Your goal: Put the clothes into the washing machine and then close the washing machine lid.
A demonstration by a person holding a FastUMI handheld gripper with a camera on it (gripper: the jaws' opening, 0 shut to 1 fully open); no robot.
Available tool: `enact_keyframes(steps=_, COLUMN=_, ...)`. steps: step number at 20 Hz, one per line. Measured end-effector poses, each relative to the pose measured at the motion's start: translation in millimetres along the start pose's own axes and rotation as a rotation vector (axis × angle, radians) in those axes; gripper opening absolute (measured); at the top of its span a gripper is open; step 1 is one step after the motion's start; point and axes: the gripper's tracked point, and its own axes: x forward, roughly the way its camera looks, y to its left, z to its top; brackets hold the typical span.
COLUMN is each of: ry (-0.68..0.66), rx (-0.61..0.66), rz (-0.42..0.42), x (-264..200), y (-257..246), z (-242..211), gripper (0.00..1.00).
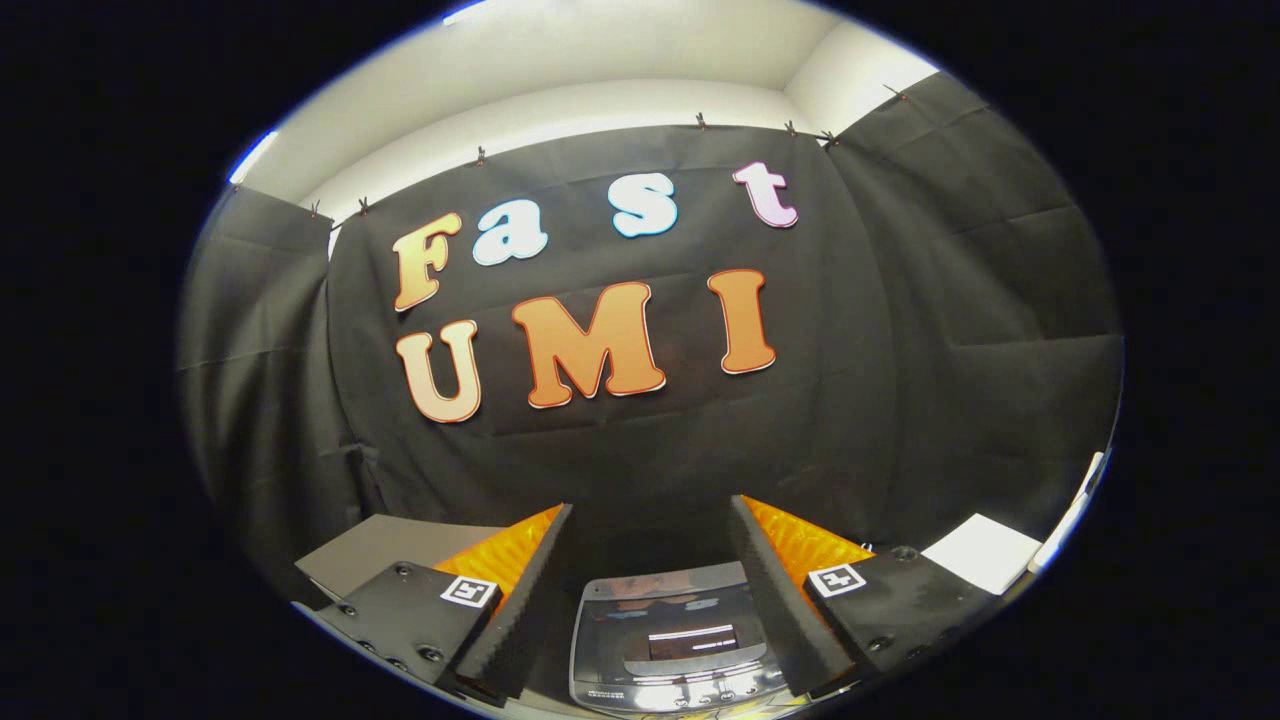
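Gripper view: the gripper [650, 520] has its fingers [520, 600] spread wide, holding nothing. Between them, low down, sits the washing machine [665, 640], its glossy lid [665, 605] lying closed. A grey board [380, 555] and a white sheet [985, 550] flank it

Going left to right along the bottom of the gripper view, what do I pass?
Grey flat panel → one finger of the hand-held gripper, which is open with nothing between its fingers → washing machine with its lid down, seen in the gap → other finger → white sheet.
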Motion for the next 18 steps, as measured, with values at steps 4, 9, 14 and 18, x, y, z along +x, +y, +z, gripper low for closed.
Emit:
enact_keyframes(steps=4, ry=-0.018, rx=0.015, rz=-0.003, x=-17.7, y=8.3, z=4.6, gripper=0.97)
enact_keyframes(steps=9, ry=-0.053, rx=-0.013, rz=-0.001, x=-37.0, y=22.3, z=19.8, gripper=0.97)
enact_keyframes(steps=14, ry=-0.070, rx=-0.004, rz=-0.010, x=-49.8, y=24.1, z=24.3, gripper=0.97)
enact_keyframes(steps=18, ry=-0.073, rx=-0.005, rz=-0.020, x=-52.9, y=21.7, z=23.0, gripper=0.97)
